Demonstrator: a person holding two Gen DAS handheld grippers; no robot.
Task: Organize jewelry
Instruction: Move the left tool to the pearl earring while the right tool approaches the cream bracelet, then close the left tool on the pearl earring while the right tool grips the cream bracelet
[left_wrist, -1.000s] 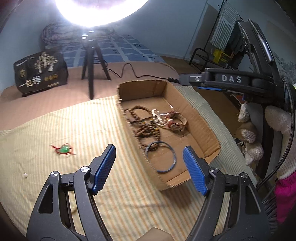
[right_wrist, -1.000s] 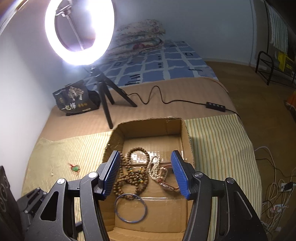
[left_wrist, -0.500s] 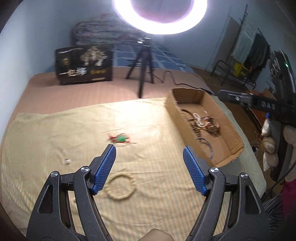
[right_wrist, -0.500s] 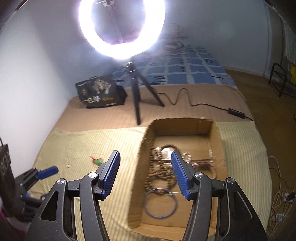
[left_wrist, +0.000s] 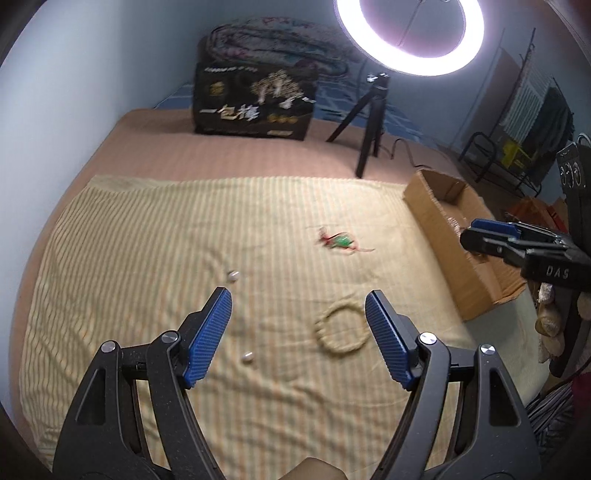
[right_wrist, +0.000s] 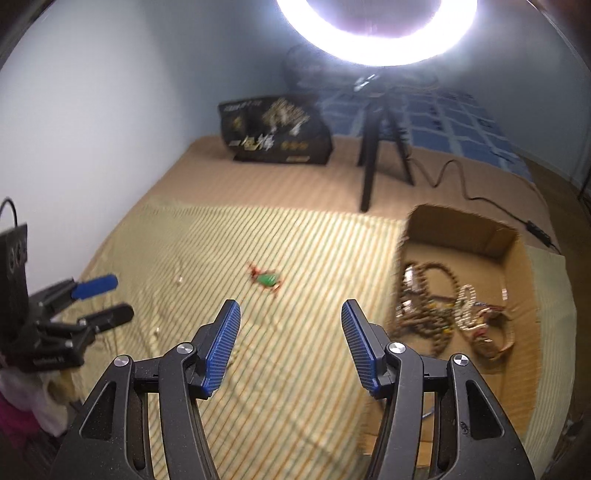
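glaring ring light (left_wrist: 410, 35) overhead, motion blur, dark fisheye corners

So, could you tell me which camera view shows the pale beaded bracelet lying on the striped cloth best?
The left wrist view: the pale beaded bracelet lies whole on the striped cloth, just inside the right finger of the open left gripper. In the right wrist view I cannot find it.

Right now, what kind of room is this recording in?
Likely a home bedroom set up for filming: a bed with folded bedding at its head, a clothes rack by the wall, and a ring light standing on the mattress.
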